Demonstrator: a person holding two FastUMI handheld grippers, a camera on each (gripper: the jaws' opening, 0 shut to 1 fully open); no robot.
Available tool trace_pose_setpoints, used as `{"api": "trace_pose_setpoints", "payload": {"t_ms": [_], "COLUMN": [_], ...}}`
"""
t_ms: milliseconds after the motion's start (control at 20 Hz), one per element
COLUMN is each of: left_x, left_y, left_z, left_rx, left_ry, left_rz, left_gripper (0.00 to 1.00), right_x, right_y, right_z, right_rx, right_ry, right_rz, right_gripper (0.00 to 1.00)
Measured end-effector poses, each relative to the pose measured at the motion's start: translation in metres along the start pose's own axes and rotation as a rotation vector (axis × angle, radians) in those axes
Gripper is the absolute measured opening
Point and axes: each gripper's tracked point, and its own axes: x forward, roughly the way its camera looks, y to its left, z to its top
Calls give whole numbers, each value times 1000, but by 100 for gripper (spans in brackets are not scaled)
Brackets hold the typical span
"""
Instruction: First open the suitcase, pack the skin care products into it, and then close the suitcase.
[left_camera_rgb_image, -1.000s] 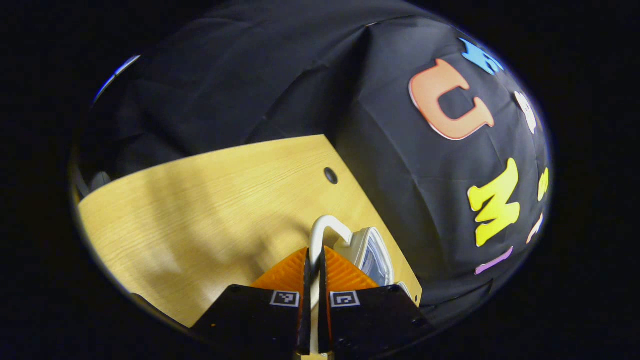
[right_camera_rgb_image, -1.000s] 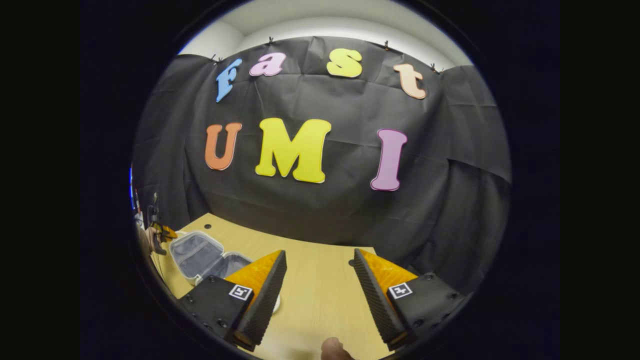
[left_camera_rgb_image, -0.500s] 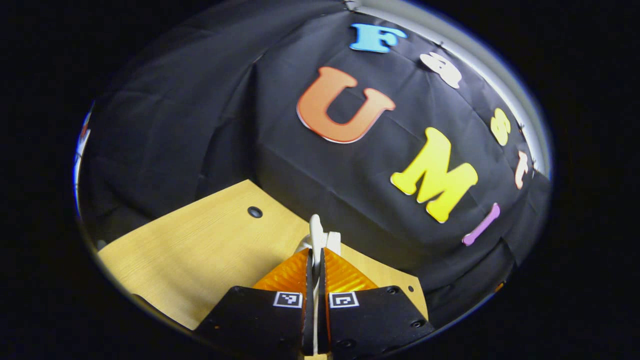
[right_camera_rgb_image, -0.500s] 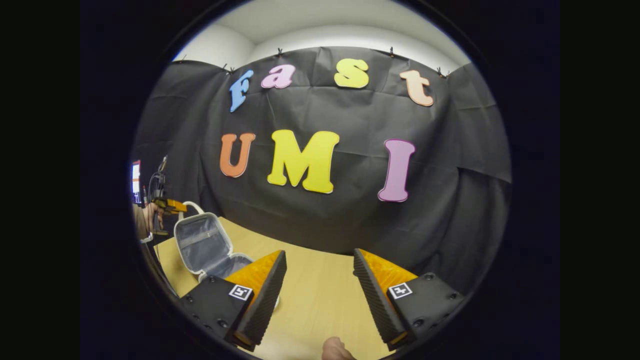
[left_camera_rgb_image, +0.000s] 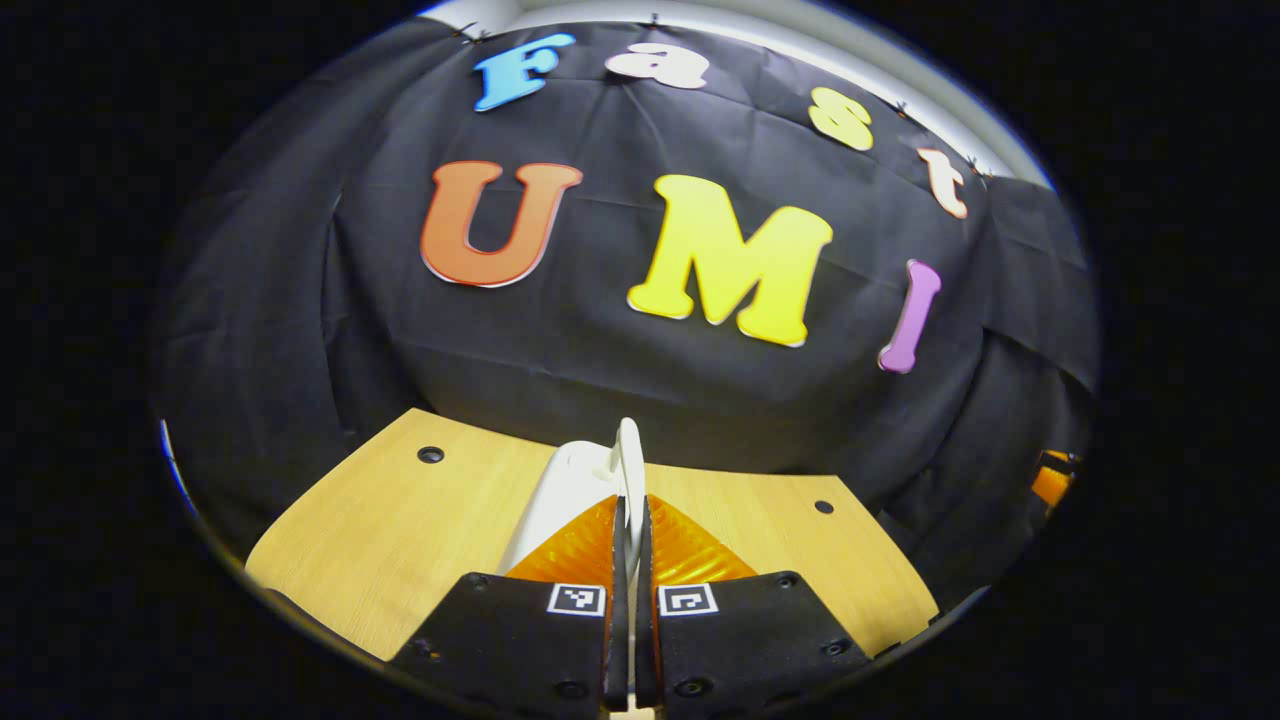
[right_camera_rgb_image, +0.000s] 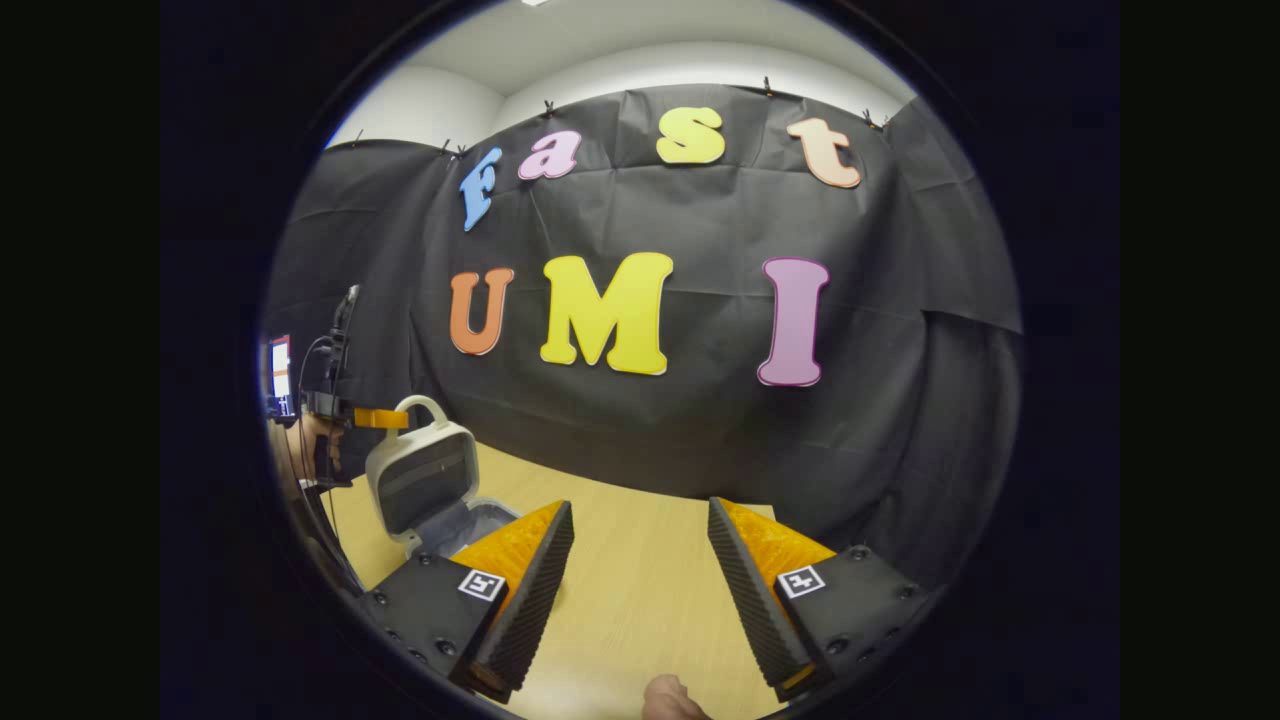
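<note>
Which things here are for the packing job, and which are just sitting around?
For the job:
- suitcase, lid tilted up
- its handle, pinched by the left gripper
- right gripper, fingers apart, holding nothing

Just there:
- wooden table
- screen at the far left
- black cloth wall

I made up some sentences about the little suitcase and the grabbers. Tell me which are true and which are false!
1. The left gripper is pinching the suitcase handle. True.
2. The right gripper has its jaws squeezed shut. False: they stand wide apart, with nothing between them.
3. The suitcase lid is standing up. True: it is raised over the suitcase base.
4. The suitcase sits on the floor. False: it sits on the wooden table.
5. The right gripper is holding a bottle. False: it holds nothing.
</note>
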Motion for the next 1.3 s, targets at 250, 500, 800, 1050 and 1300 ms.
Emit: {"api": "trace_pose_setpoints", "payload": {"t_ms": [250,500,800,1050,1300], "left_x": [20,42,77,87,84], "left_y": [-89,-132,-141,-142,-153], "left_z": [-55,-122,-170,-188,-207], "left_rx": [213,310,380,434,483], "left_ry": [56,154,269,325,377], "left_rz": [21,39,56,82,59], "left_gripper": [5,5,5,7,26], "right_x": [-6,-17,-26,-26,-22], "right_y": [-31,-73,-123,-141,-137], "right_z": [-17,-42,-72,-93,-94], "right_rx": [-2,18,64,104,105], "right_ry": [14,51,101,144,152], "right_rz": [-7,-39,-102,-142,-158], "right_gripper": [80,80,80,80,80]}}
